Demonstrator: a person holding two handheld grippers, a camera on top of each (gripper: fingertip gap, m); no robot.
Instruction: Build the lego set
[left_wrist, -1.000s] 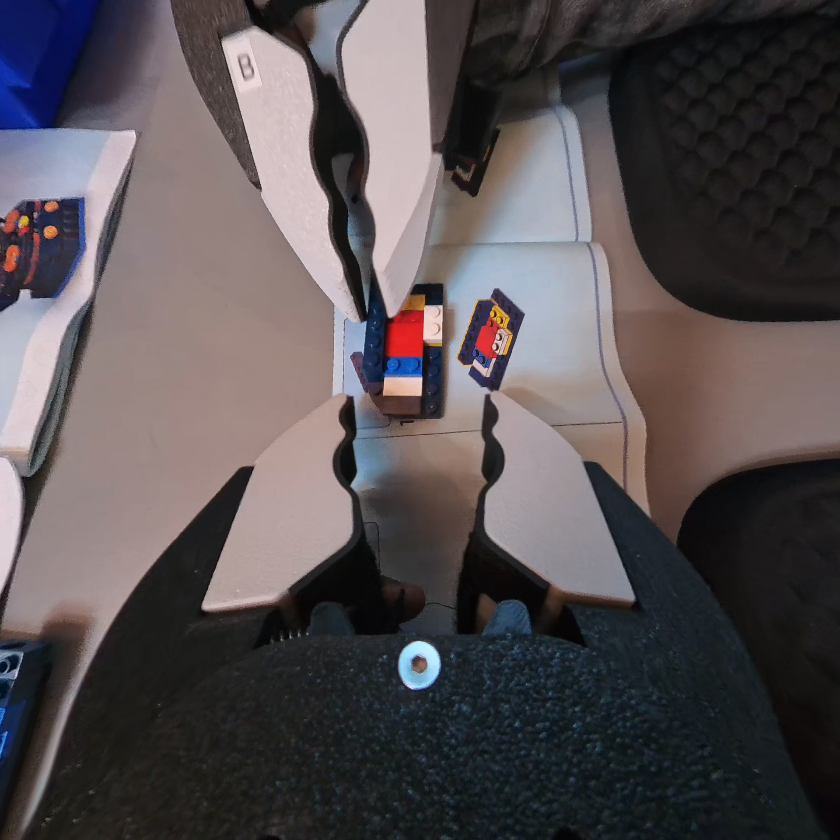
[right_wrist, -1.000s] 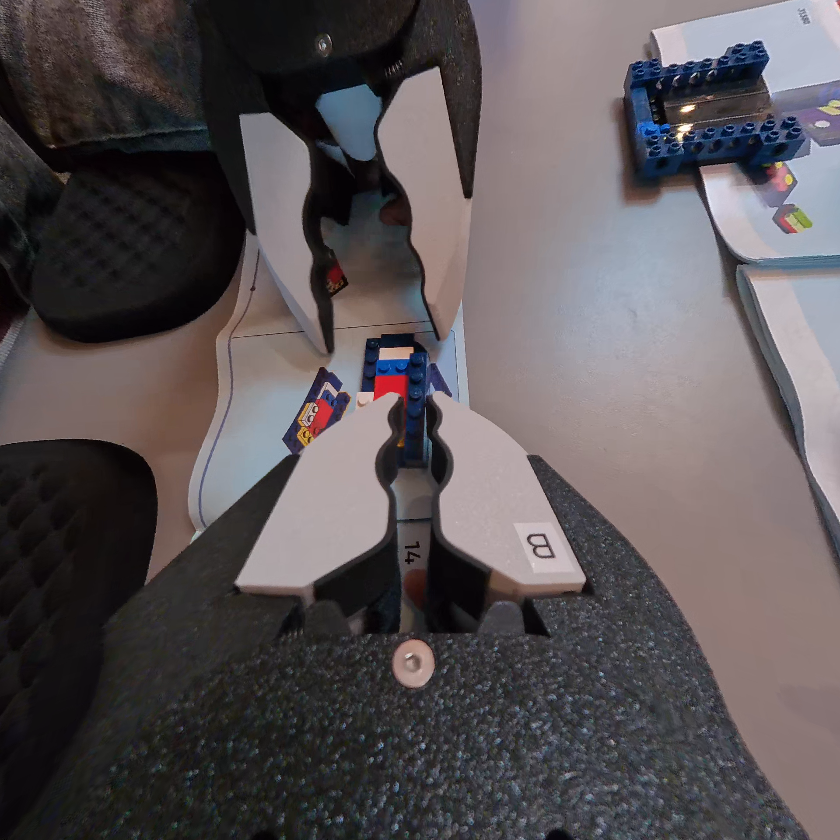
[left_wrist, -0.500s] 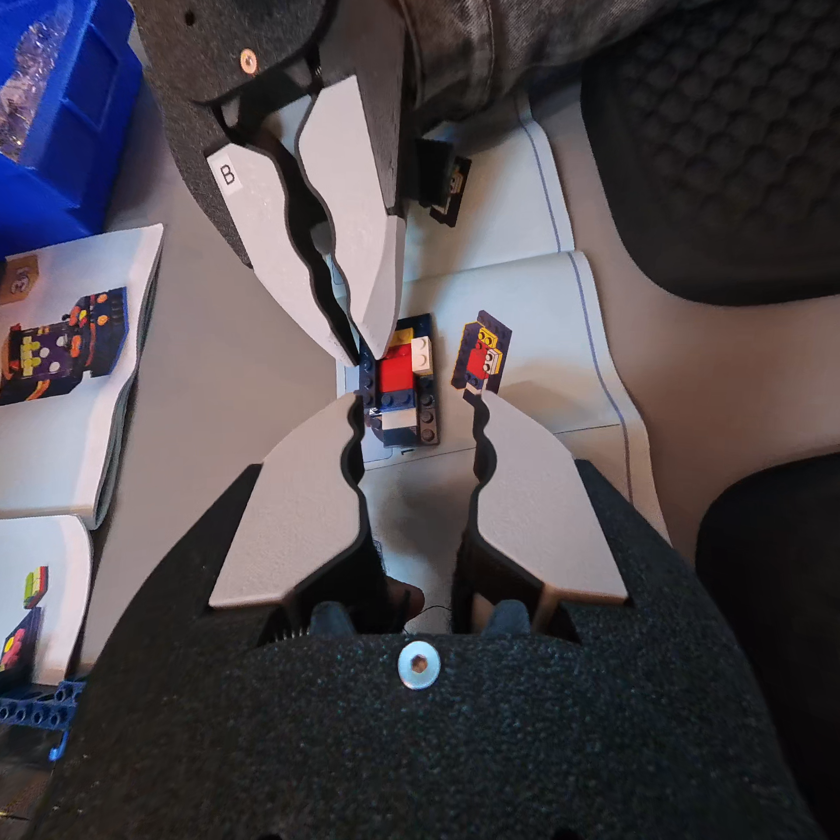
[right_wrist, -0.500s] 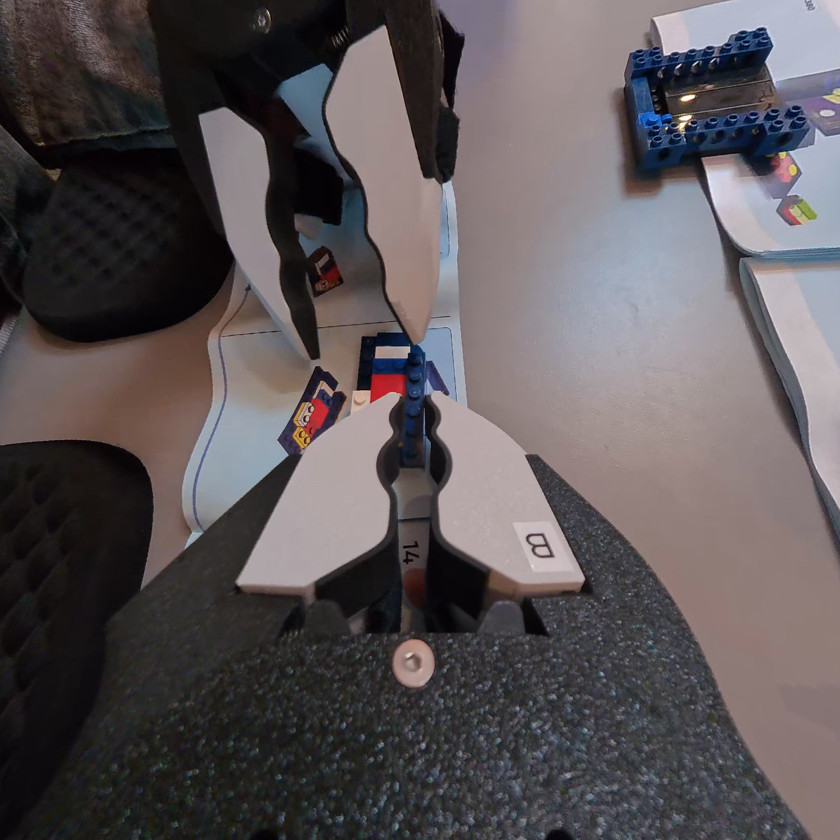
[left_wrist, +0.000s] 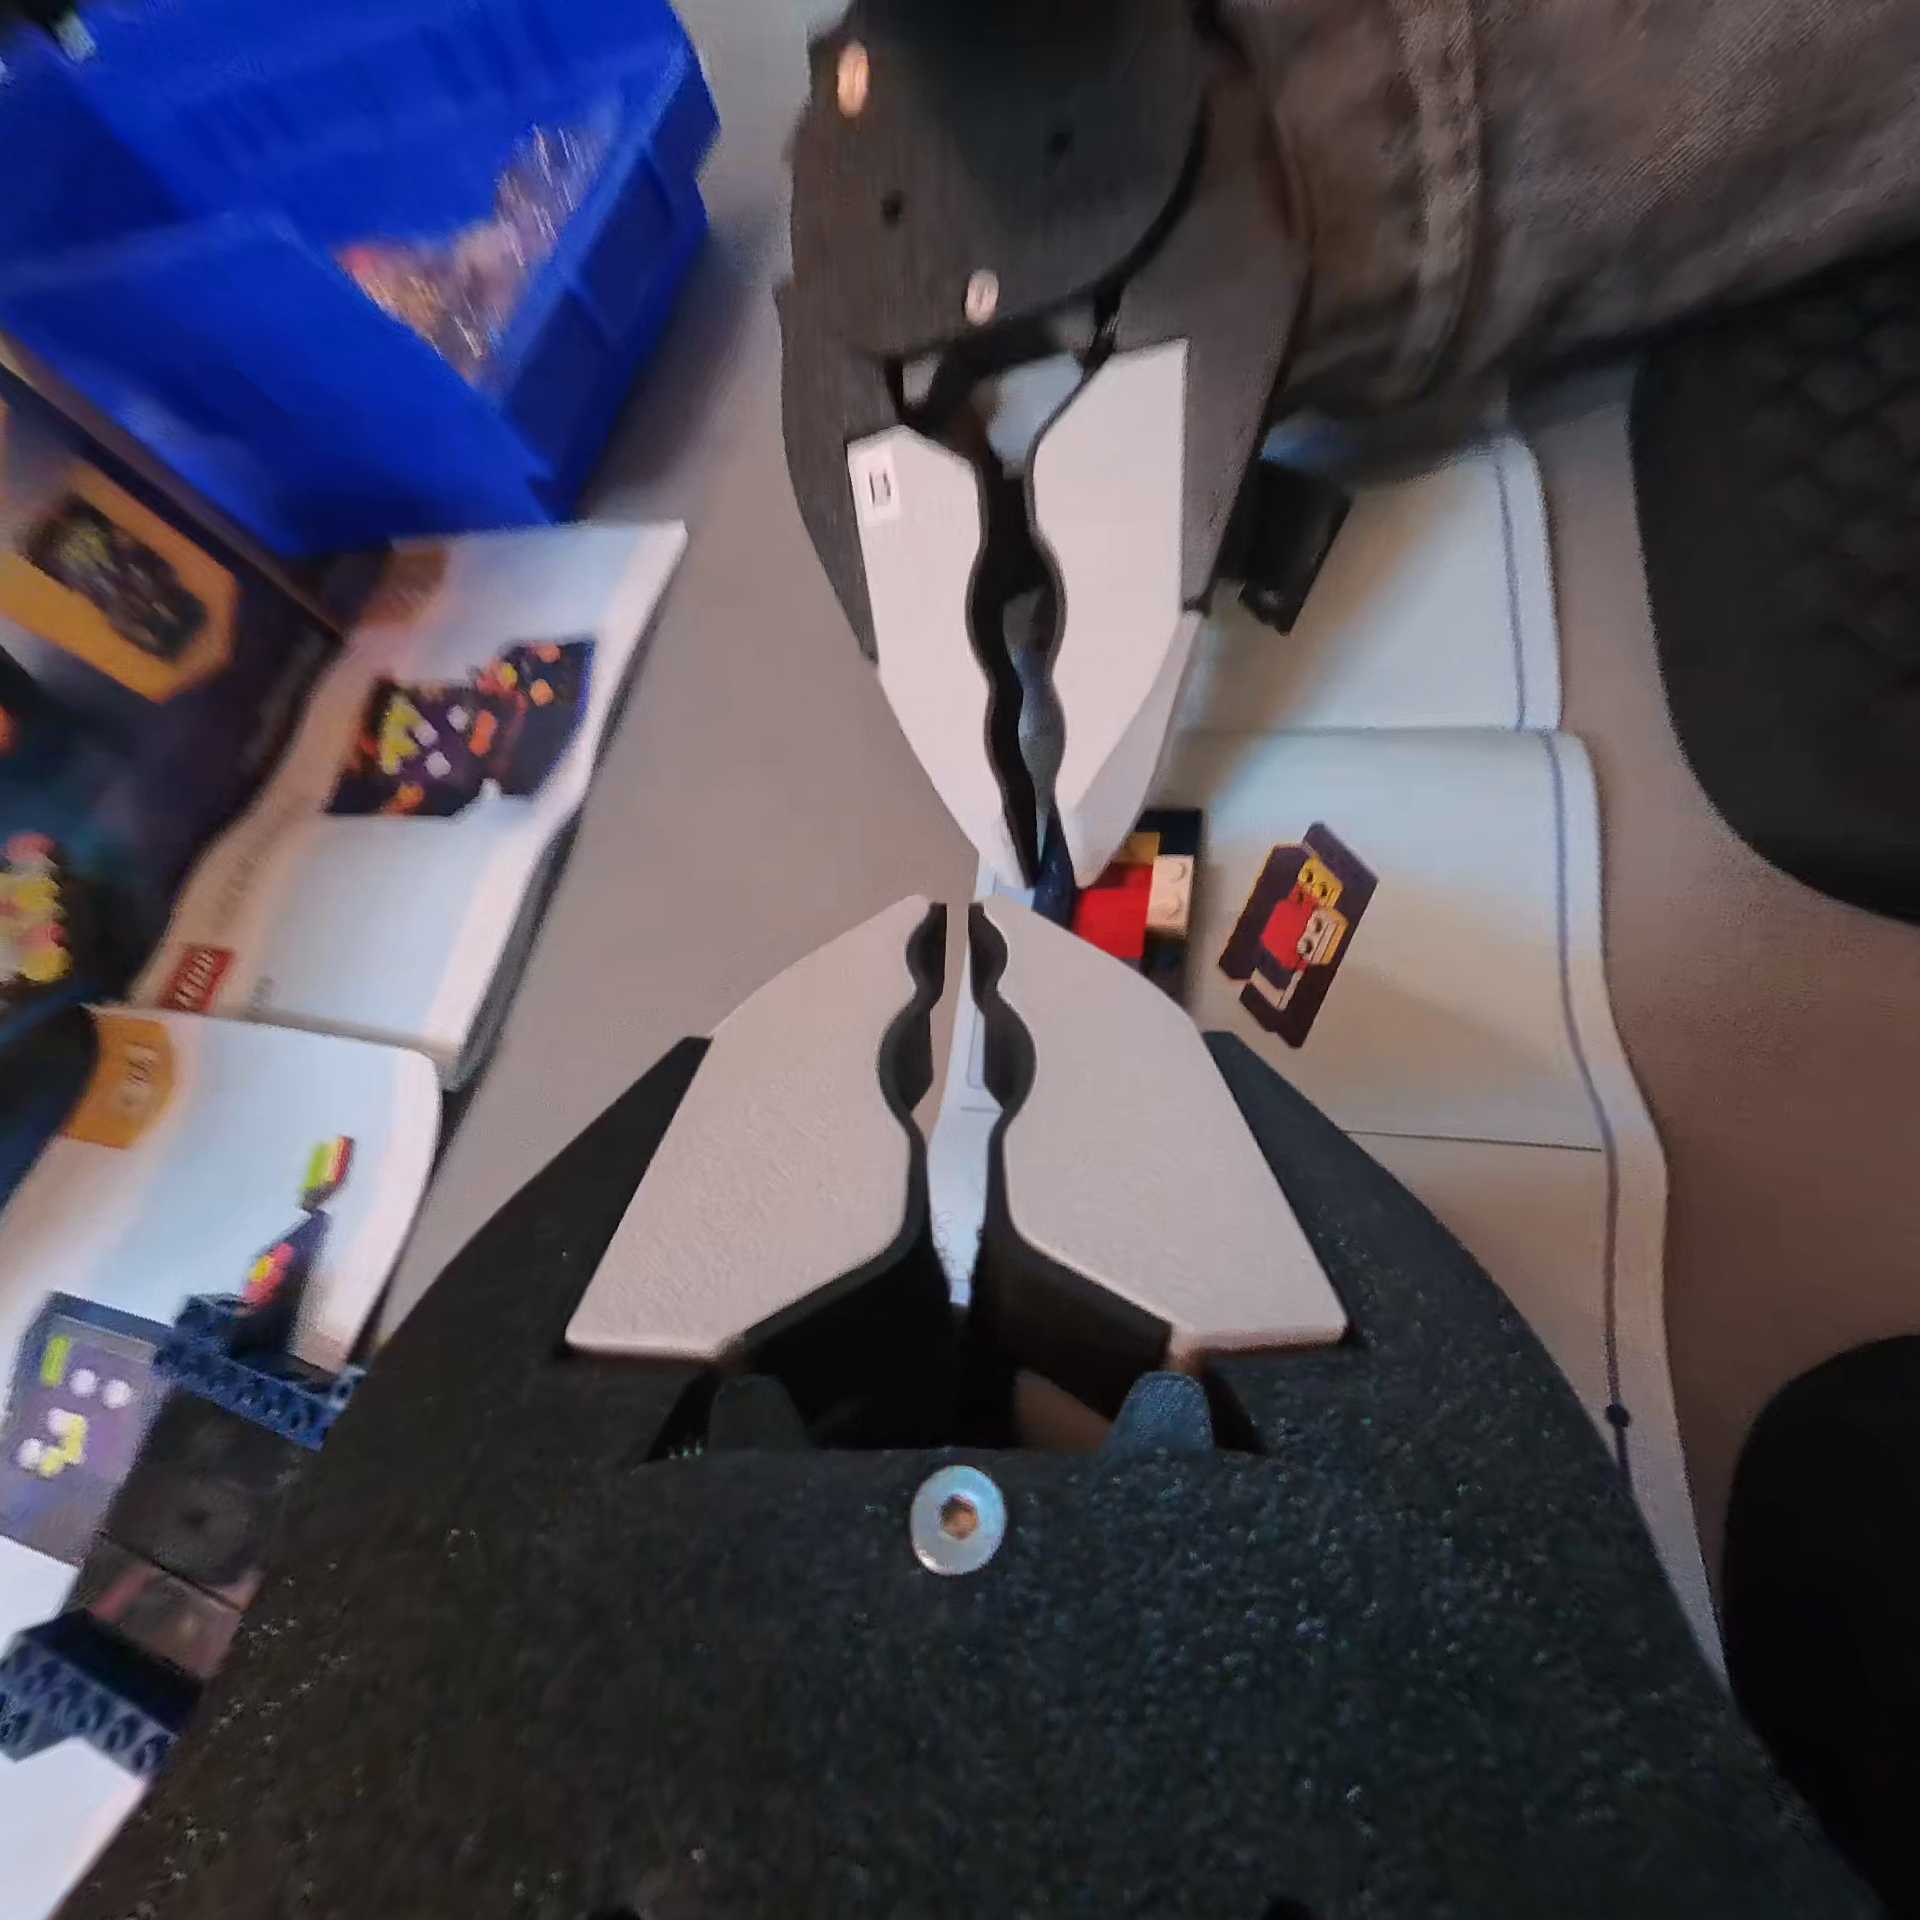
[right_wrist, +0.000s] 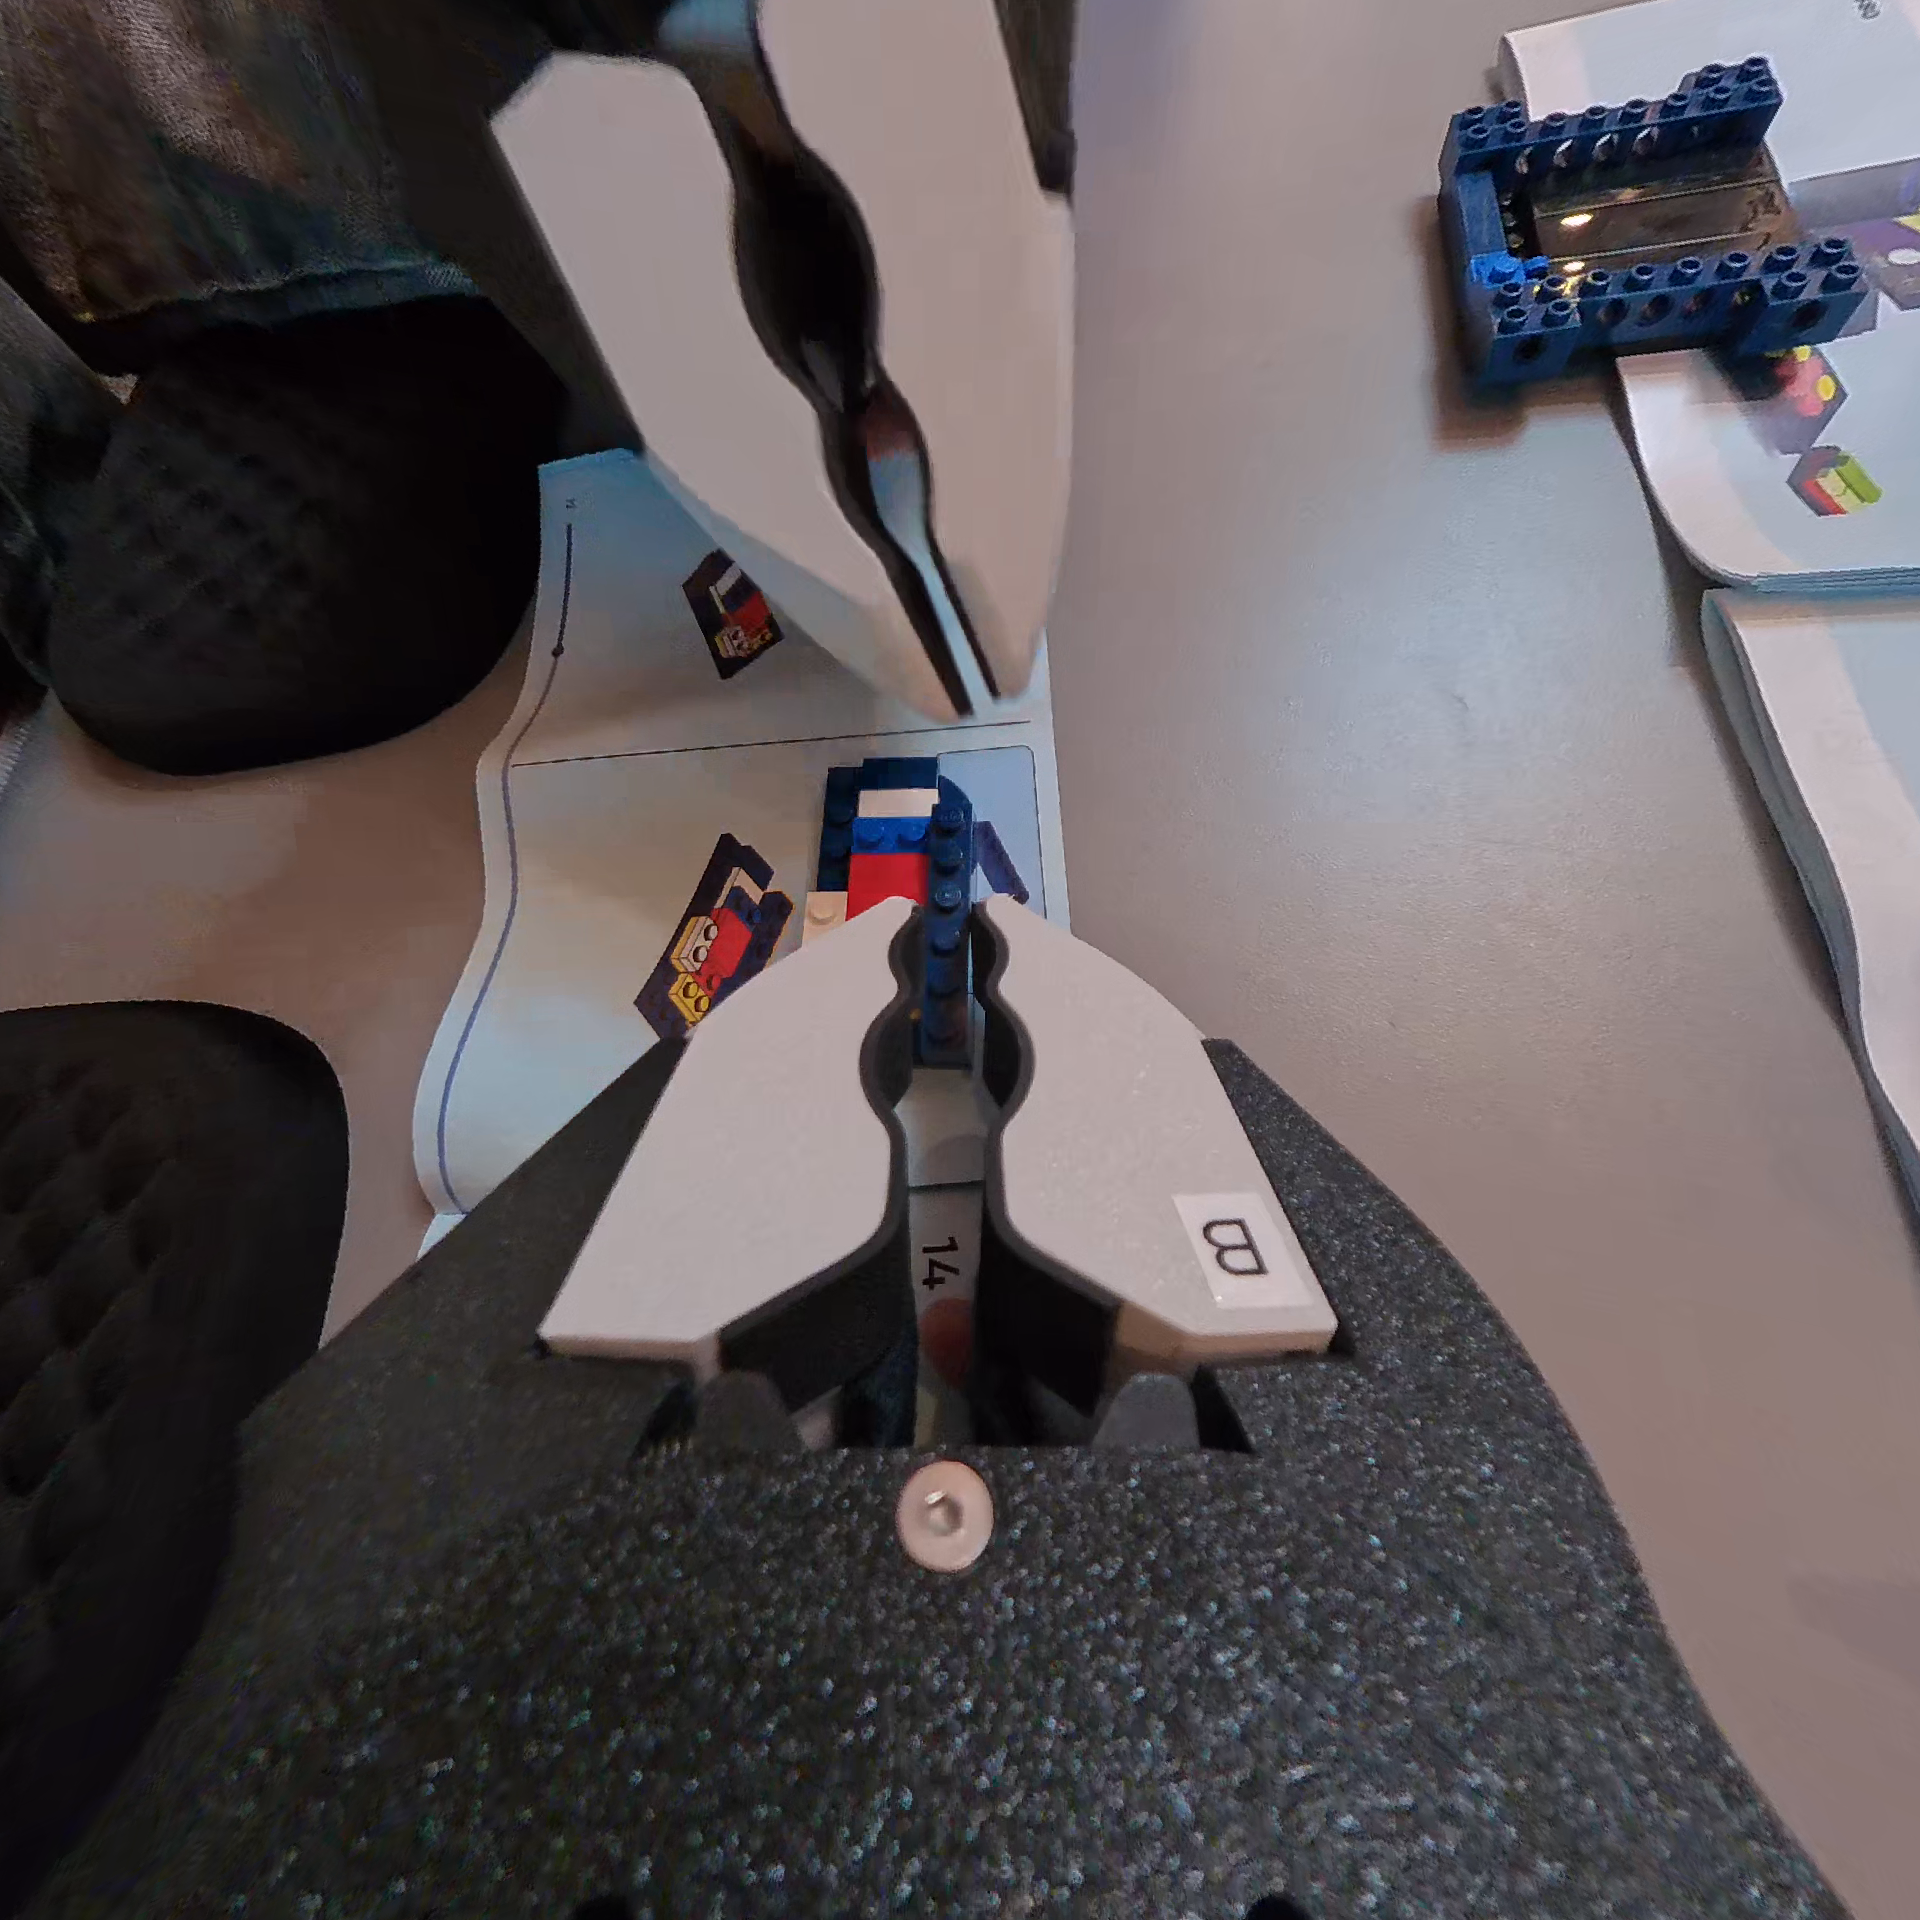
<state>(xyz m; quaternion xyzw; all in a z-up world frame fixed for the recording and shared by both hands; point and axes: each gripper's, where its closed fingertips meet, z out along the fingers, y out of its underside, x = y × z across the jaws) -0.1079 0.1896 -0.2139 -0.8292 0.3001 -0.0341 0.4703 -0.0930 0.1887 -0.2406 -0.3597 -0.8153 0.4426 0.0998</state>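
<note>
Dark blue studded plate (right_wrist: 943, 935) is clamped edge-up between the pads of the right gripper (right_wrist: 943, 914), beside a small brick model (right_wrist: 883, 842) on an open booklet (right_wrist: 623, 831). Beyond it, the left gripper (left_wrist: 958, 909) is seen closed, nothing between its fingertips. Bare grey table (right_wrist: 1351, 831) is left open on the right, up to a blue brick frame (right_wrist: 1621, 208).

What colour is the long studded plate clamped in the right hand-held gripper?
Dark blue: the studded plate sits between the right hand-held gripper fingers, clearest in the right wrist view.
</note>
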